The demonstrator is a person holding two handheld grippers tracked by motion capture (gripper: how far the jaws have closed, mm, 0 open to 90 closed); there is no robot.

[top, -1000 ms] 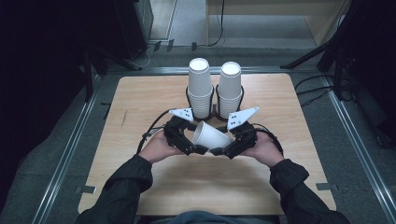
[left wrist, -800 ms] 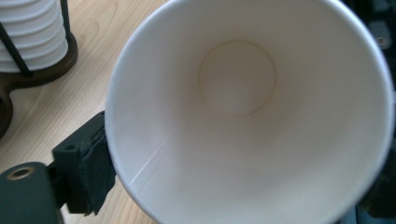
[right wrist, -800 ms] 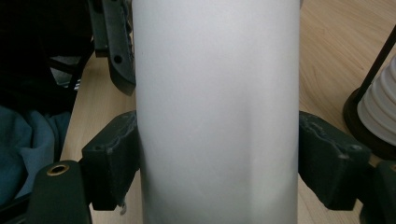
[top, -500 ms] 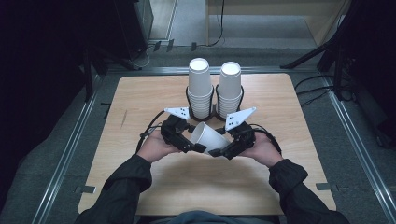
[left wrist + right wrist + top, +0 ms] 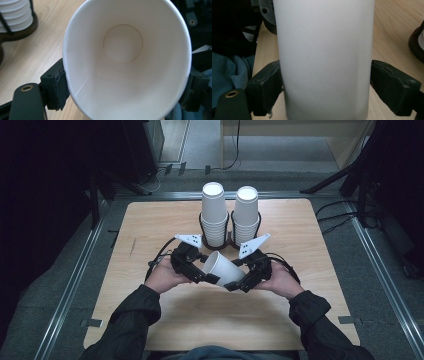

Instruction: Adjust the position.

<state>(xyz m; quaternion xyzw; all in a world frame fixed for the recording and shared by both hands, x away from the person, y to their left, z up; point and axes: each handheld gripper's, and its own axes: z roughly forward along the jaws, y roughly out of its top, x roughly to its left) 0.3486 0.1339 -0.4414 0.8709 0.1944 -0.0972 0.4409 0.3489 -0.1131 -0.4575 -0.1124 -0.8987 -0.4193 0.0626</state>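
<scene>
A white paper cup point(image 5: 223, 268) lies tilted above the desk point(image 5: 150, 230), between both grippers. The left gripper point(image 5: 196, 270) fingers point(image 5: 58, 86) clasp its rim end. The right gripper point(image 5: 241, 281) fingers point(image 5: 265, 90), just opened, flank its base end; contact unclear.

A light wooden table point(image 5: 165, 225) carries two stacks of white cups point(image 5: 214, 215) in dark holders.

Left gripper point(image 5: 202, 270) sits a bit nearer the table centre than a second ago, its jaws closing onto the rim end of the paper cup point(image 5: 225, 268); pads now press the rim on both sides. Right gripper point(image 5: 245, 279) jaws have just been opening; the right pad stands off the cup wall, left pad just beside it.
</scene>
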